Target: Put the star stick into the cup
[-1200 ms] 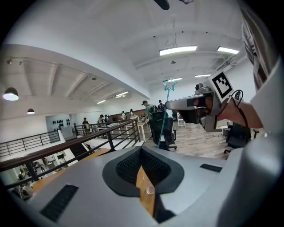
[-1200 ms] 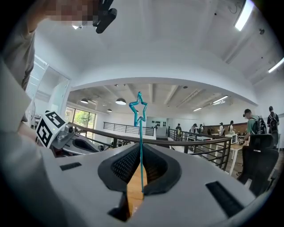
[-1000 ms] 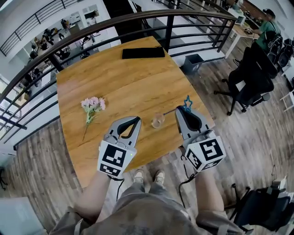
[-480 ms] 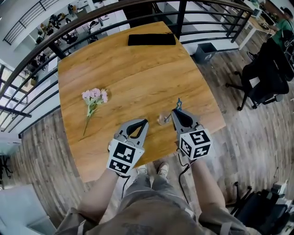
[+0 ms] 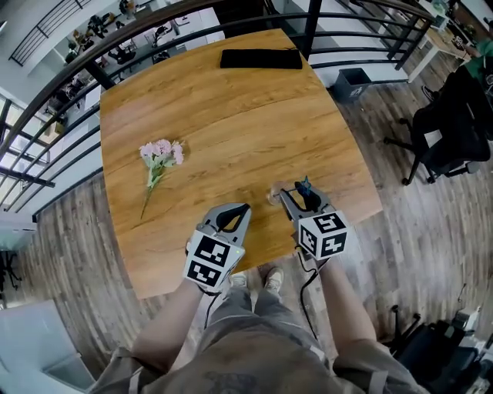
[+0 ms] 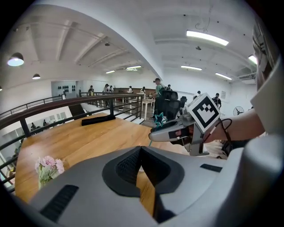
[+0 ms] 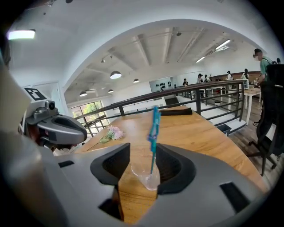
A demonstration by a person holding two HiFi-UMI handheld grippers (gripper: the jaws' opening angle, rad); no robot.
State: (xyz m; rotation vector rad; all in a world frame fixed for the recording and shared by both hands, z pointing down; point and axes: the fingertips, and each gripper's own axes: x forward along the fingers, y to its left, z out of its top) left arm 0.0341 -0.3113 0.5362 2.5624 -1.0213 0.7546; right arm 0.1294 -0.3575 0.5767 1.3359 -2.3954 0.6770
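A clear plastic cup stands on the wooden table near its front edge, small in the head view. The blue star stick stands upright in it, its lower end inside the cup and its star above my right gripper. My right gripper straddles cup and stick; its jaws are opening and the stick stands close to the right pad. My left gripper hovers to the left of the cup, shut and empty. From the left gripper view I see the right gripper and star.
A pink flower sprig lies on the table's left part. A flat black object rests at the far edge. A dark railing runs behind the table. A black office chair stands to the right on the floor.
My right gripper carried the star stick left to the cup and the stick now stands inside it. The right jaws have parted. The left gripper stayed about where it was.
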